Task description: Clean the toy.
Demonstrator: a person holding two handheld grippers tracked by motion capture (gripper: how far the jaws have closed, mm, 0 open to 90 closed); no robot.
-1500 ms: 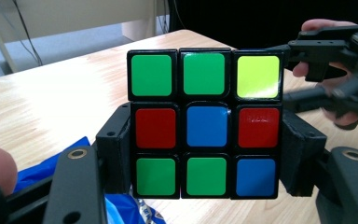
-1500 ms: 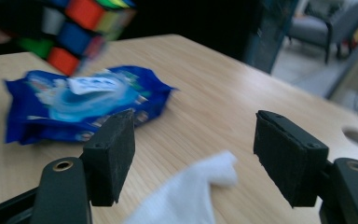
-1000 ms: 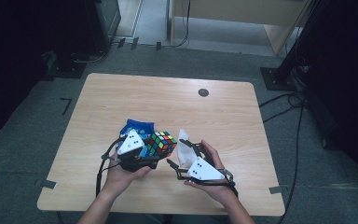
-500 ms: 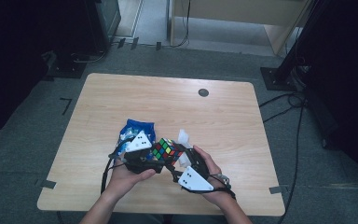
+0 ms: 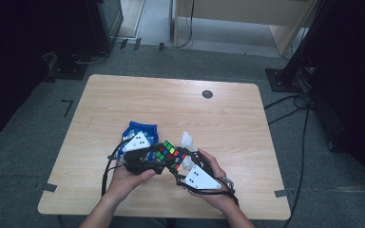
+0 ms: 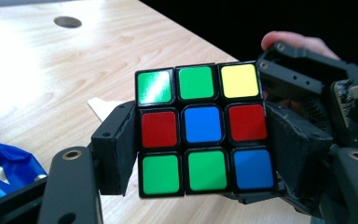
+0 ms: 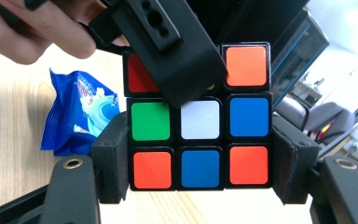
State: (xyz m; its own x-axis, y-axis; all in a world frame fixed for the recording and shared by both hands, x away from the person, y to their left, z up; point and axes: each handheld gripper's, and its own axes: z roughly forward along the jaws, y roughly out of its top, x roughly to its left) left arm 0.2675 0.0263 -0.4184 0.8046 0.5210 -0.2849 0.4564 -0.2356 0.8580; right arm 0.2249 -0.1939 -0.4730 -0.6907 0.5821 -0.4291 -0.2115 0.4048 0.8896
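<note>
One blue snack packet [image 5: 140,129] lies on the surface [image 5: 228,118] at left. One left gripper [image 5: 159,159] clasps the single puzzle cube [image 5: 170,154] above the near edge. One right gripper [image 5: 180,164], jaws just closing, grips the same cube; one white scrap [image 5: 187,140] lies behind.
</note>
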